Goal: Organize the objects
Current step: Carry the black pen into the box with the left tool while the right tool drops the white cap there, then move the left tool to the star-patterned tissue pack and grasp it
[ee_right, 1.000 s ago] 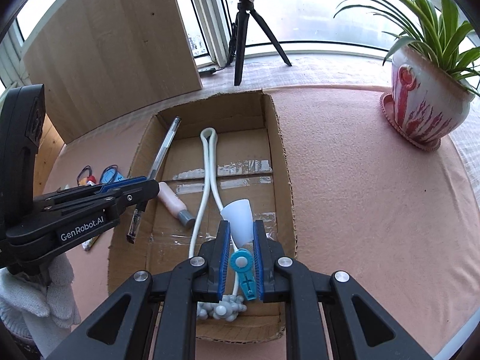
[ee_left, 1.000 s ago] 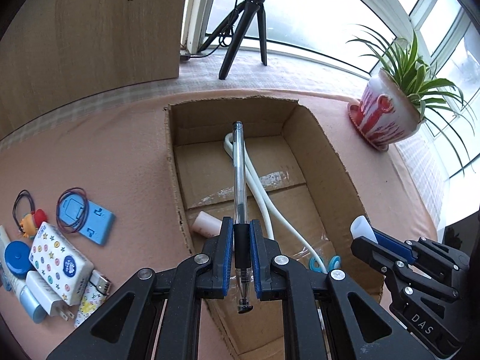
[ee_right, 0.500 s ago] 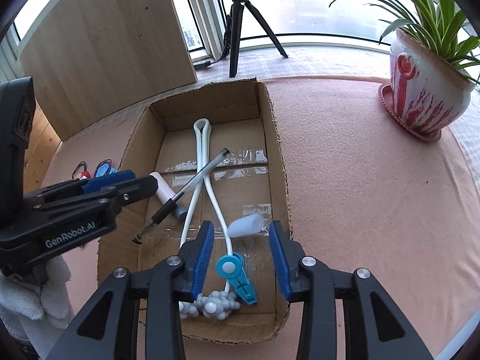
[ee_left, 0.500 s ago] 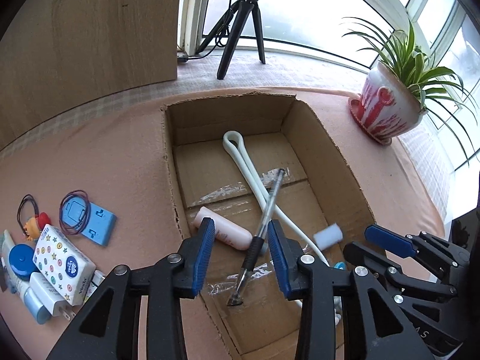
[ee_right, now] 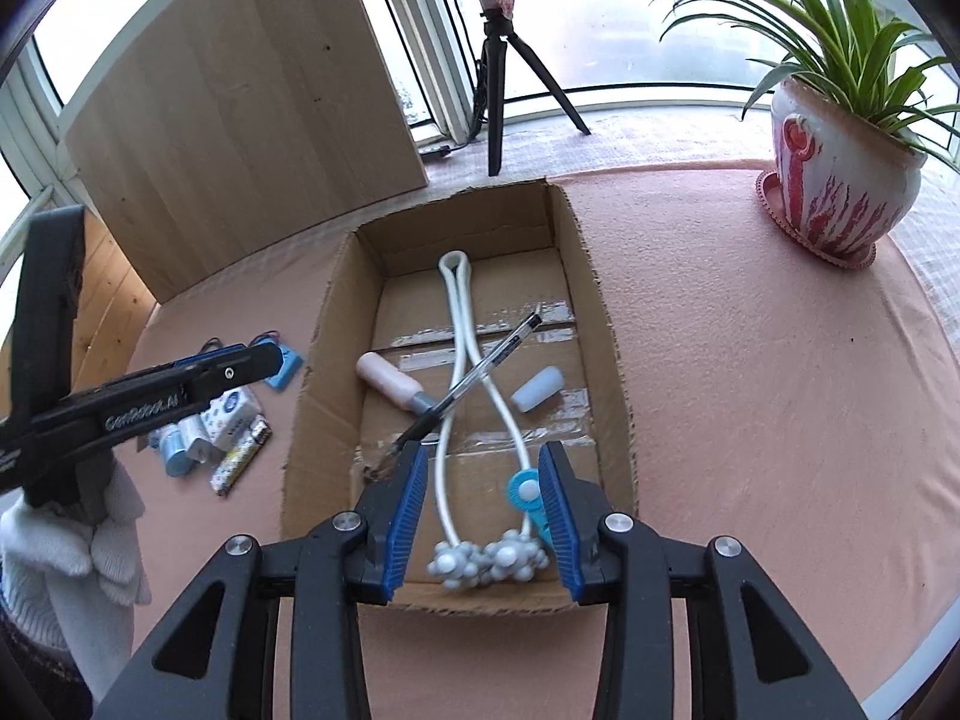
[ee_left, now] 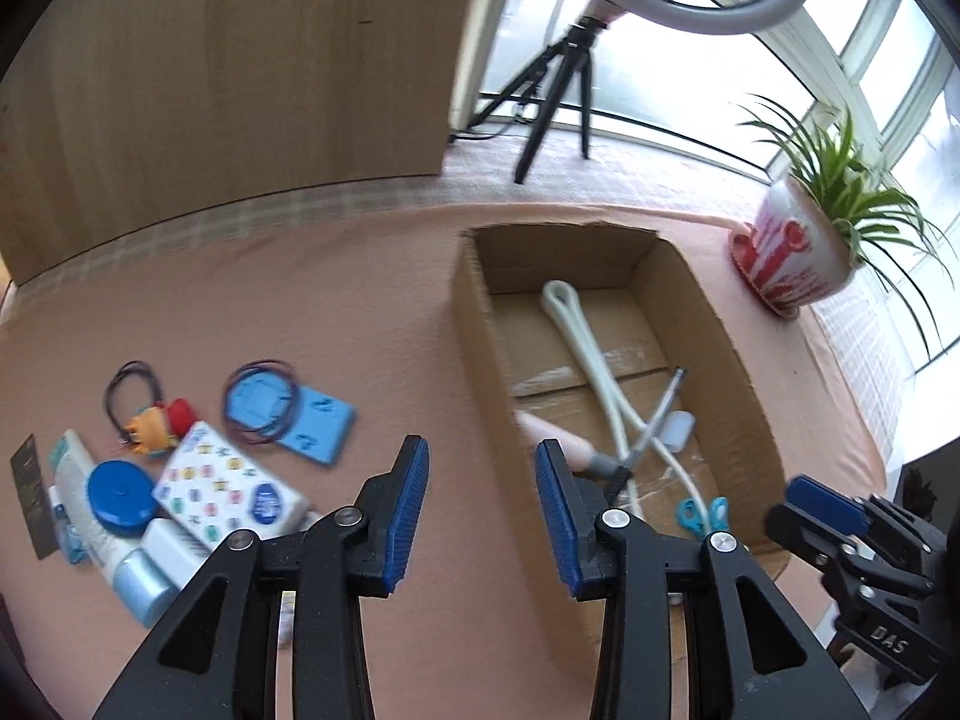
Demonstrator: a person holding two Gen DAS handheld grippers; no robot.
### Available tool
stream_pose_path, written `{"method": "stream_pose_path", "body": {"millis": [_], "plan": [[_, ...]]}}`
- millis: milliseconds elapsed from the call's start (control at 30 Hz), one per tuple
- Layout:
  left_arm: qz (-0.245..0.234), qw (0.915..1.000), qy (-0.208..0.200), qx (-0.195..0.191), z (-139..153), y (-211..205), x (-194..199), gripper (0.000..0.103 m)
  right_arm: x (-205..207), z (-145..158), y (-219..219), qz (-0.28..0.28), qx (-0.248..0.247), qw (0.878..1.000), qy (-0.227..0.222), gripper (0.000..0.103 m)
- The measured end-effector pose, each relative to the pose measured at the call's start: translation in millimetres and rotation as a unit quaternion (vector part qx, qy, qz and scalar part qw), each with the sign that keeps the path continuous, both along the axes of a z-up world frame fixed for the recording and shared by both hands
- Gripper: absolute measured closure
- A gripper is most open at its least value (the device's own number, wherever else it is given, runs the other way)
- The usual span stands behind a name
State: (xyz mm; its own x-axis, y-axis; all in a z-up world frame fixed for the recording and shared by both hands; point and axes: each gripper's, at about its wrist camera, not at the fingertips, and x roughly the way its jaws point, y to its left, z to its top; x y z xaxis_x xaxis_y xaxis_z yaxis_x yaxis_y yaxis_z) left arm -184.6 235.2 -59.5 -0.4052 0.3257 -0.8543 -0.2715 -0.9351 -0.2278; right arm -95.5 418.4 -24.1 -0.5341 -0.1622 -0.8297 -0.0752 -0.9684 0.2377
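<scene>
**Loose items lie left of the empty left gripper**

Pink tablecloth [ee_left: 360, 276] carries a cardboard box [ee_right: 606, 360] holding pen [ee_right: 480, 369], massager and tube. Left gripper [ee_left: 480, 510], fingers wide and empty, sits nearer the star-patterned box [ee_left: 225, 489], whose long axis runs diagonally leftward. Right gripper [ee_right: 483, 507], also wide, hovers over the box; only its view shows the batteries [ee_right: 240, 456].

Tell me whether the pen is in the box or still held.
In the box. The pen lies slanted across the white massager on the cardboard box floor; both grippers are open and hold nothing.
</scene>
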Motion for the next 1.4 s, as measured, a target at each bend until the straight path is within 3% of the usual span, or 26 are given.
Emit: {"method": "stream_pose_path", "body": {"millis": [333, 633, 967, 1033, 1100, 1400], "plan": [[0.089, 0.9939, -0.060, -0.026, -30, -94, -40, 0.062, 22, 14, -26, 0.006, -0.026, 1.000, 0.014, 0.065], [0.104, 0.9906, -0.085, -0.024, -54, -120, -60, 0.062, 32, 13, -34, 0.005, -0.026, 1.000, 0.010, 0.065], [0.084, 0.9910, -0.093, -0.048, -67, -110, -71, 0.060, 35, 12, -33, 0.001, -0.023, 1.000, 0.006, 0.065], [0.079, 0.9911, -0.100, -0.036, -71, -110, -70, 0.060, 34, 12, -33, 0.002, -0.024, 1.000, 0.005, 0.065], [0.065, 0.9919, -0.105, -0.026, -72, -106, -64, 0.061, 33, 11, -34, 0.003, -0.024, 1.000, 0.003, 0.065], [-0.048, 0.9941, -0.081, -0.053, -73, -59, -6, 0.062, 26, 8, -52, 0.024, -0.032, 0.999, 0.000, 0.065]]}}
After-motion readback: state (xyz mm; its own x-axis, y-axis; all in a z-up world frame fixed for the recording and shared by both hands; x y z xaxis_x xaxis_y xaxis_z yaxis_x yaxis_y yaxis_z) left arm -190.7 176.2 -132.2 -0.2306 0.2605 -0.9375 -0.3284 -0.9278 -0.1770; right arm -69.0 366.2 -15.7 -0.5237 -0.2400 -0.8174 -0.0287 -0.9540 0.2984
